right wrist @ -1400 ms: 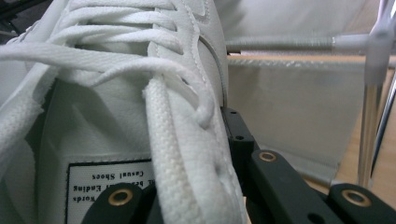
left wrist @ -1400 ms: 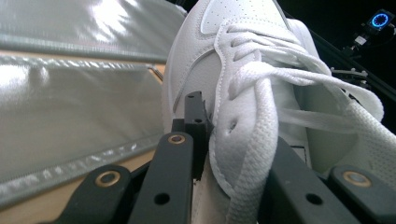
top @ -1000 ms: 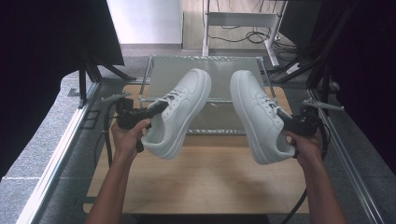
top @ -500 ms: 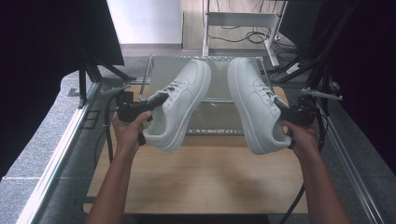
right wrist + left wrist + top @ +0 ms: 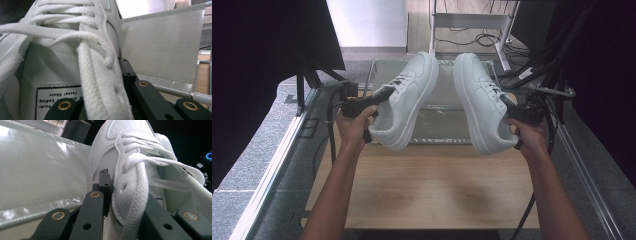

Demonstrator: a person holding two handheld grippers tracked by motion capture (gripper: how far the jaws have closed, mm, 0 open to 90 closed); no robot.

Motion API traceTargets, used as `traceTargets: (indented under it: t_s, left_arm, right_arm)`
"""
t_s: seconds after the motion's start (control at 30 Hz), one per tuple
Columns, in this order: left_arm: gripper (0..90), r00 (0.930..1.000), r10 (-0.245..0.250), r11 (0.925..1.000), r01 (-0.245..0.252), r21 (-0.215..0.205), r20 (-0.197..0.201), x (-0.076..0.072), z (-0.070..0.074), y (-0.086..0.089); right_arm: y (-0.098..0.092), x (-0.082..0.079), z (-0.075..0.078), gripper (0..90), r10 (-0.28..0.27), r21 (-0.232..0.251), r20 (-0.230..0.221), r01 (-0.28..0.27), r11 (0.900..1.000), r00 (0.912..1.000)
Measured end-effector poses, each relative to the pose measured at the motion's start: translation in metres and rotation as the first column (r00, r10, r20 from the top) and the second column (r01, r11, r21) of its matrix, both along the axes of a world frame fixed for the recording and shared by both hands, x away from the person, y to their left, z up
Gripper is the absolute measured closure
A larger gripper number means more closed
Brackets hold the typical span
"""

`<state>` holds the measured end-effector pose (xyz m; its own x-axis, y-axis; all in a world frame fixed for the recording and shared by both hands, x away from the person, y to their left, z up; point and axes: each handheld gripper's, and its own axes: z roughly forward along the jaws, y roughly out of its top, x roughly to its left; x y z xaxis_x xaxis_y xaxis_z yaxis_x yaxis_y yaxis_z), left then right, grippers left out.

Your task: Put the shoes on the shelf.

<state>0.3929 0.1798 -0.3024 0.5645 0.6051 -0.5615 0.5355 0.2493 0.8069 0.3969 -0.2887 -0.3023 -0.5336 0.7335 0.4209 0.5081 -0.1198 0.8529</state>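
Each gripper (image 5: pixel 379 95) (image 5: pixel 507 102) clenches a white sneaker's (image 5: pixel 404 102) (image 5: pixel 482 107) collar, seemingly above the table (image 5: pixel 427 185).

White shoe clamped in the tool

The laced side flap of the shoe (image 5: pixel 130 170) is pinched between the black jaws of the tool (image 5: pixel 125 202); a pale shiny sheet (image 5: pixel 37 170) is seen behind.

Both forearms are bare, no sleeves. Each black two-jaw gripper, left (image 5: pixel 384 92) and right (image 5: pixel 507 102), has matte black jaws set with brass-ringed rivets and small screw holes; a black cable (image 5: pixel 331 131) trails beside the left gripper.
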Motion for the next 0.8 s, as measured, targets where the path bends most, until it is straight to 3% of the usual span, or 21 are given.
traceTargets:
  t_s: [0.23, 0.8]
  left_arm:
    - [83.0, 1.0, 0.003, 0.9999, -0.003, 0.016, -0.006, 0.011, 0.005, -0.005]
    - [83.0, 0.9995, 0.022, 0.9992, -0.021, 0.035, -0.021, 0.026, 0.01, -0.008]
  right_arm:
    - [0.002, 0.01, 0.002, 86.3, -0.02, 0.015, -0.021, 0.02, 1.0, 0.9996]
    - [0.012, 0.025, 0.011, 86.3, -0.059, -0.012, -0.037, 0.059, 0.998, 0.9976]
